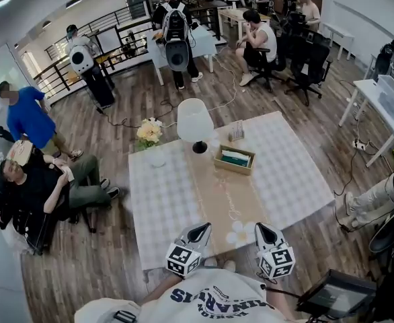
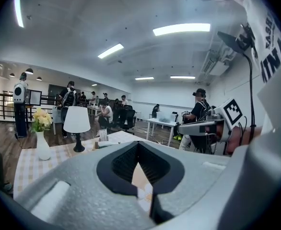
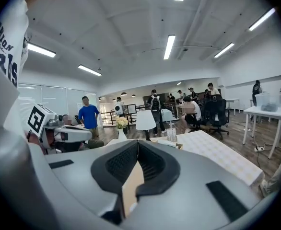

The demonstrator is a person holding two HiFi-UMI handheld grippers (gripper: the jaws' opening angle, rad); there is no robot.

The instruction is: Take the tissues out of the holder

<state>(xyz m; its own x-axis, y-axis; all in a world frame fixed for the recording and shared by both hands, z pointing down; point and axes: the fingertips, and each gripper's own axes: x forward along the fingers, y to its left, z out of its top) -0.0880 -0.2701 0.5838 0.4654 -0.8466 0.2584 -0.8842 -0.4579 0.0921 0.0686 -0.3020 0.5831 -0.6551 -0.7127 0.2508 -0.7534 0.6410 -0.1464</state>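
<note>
Tissues [image 1: 236,157] lie in the wooden holder [image 1: 224,167] on the tan runner [image 1: 218,200], near the white lamp [image 1: 194,121]. In the head view, my left claw [image 1: 198,231] and right claw [image 1: 262,229] hover over the near edge of the table [image 1: 163,207], well apart from the holder. The print on my shirt [image 1: 210,298] is upside down and only partly legible. In the left gripper view, my jaws are pressed together with nothing between them, and the letters "INA" show on the shirt. In the right gripper view, those jaws are likewise together and empty, with the holder far beyond them.
</note>
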